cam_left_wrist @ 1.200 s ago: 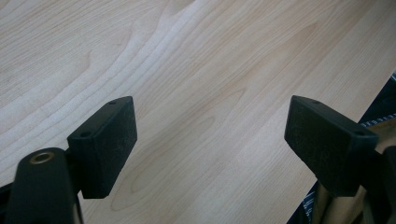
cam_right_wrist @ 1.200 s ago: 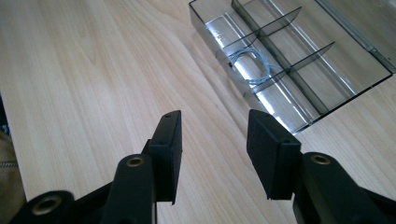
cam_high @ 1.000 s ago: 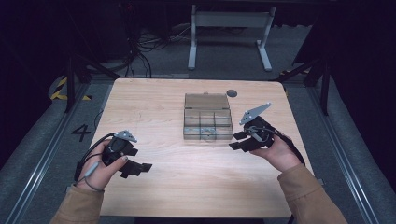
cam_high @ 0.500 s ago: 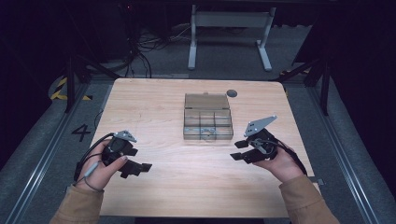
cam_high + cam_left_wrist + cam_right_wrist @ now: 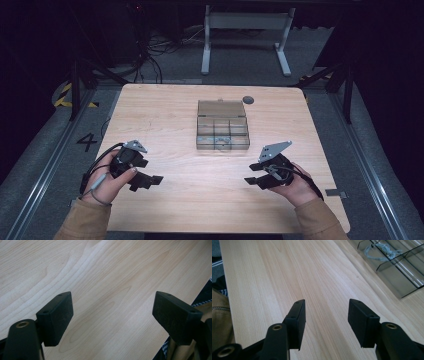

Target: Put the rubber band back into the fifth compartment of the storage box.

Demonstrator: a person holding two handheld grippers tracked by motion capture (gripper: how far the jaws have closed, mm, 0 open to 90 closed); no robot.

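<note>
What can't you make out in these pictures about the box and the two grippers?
- Box contents, high view: too small; a pale tangle in the front middle compartment can't be identified.
- Box, right gripper view: cut off by the top and right edges.
- Dark disc, high view: too small to identify.
- Left gripper, high view: jaws blend together; too dark to judge the gap.

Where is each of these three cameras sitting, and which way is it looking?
High view: fixed above the person's side, looking forward and down on the table; forearms, hands, left gripper and right gripper show.
Left gripper view: rides the left gripper, looking along its open jaws at bare tabletop.
Right gripper view: rides the right gripper, looking across the table past its open jaws; a tan sleeve shows.
Shared: the high and right gripper views both show the clear divided box.
</note>
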